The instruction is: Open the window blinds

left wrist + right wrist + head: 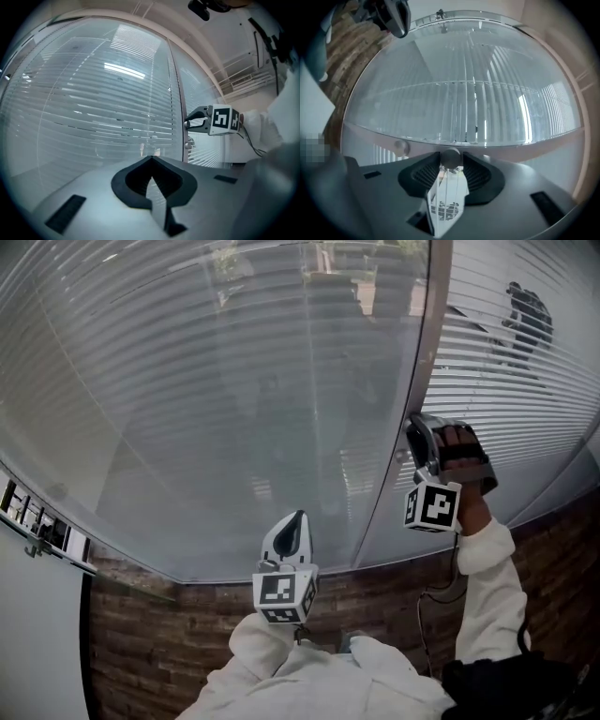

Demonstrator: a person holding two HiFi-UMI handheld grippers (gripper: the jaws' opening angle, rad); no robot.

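The window blinds [234,381] hang with their slats turned nearly flat behind a glass pane, and a second set [525,381] fills the pane to the right. A pale upright frame [427,352] divides them. My right gripper [419,423] is up against this frame. In the right gripper view a small round knob [451,157] sits between its tips [451,161]; the jaws stand open around it. My left gripper [298,518] hovers lower, in front of the left pane, and is shut on nothing [151,159]. The left gripper view shows the right gripper [187,124] at the frame.
A second round knob [400,147] sits on the frame close by, also seen lower on the frame [189,146] in the left gripper view. A brick wall [169,643] runs under the window. A rail with small items [37,531] juts in at the left.
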